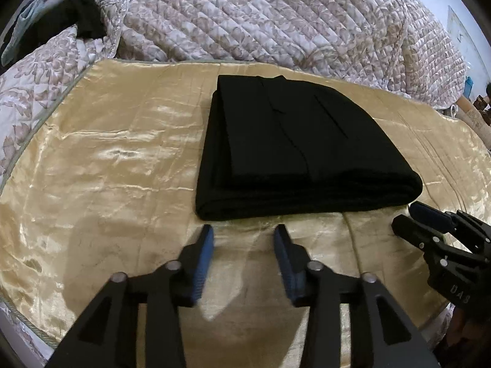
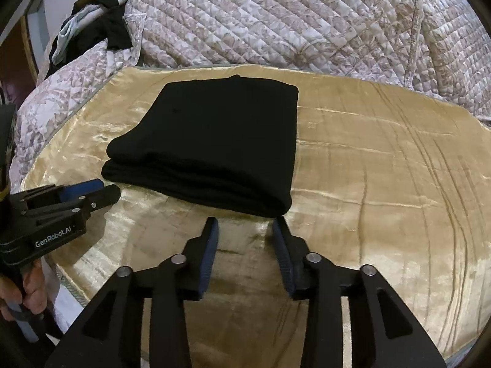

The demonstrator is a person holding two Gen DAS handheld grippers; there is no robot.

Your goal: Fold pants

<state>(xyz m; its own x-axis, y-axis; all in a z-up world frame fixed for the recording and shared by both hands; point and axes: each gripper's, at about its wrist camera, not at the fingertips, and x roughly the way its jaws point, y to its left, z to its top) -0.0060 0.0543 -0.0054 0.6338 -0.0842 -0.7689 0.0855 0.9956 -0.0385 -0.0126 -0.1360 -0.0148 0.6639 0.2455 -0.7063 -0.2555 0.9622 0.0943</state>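
Note:
Black pants [image 1: 294,150] lie folded into a compact thick rectangle on a shiny gold satin cloth [image 1: 101,141]. The left gripper [image 1: 244,230] sits just in front of the fold's near edge, open, with only gold cloth between its blue pads. In the right wrist view the same folded pants [image 2: 214,144] lie ahead and to the left. There the right gripper [image 2: 245,222] is open near the bundle's near right corner, gripping nothing. Each gripper shows in the other's view: the right gripper [image 1: 405,217] at the right edge, the left gripper [image 2: 106,191] at the left edge, held by a hand [image 2: 27,288].
A quilted floral bedspread [image 1: 276,15] is bunched up behind the gold cloth. Dark and pale blue garments [image 1: 61,21] lie in a heap at the far left. The gold cloth's piped edge [image 1: 46,113] curves along the left side.

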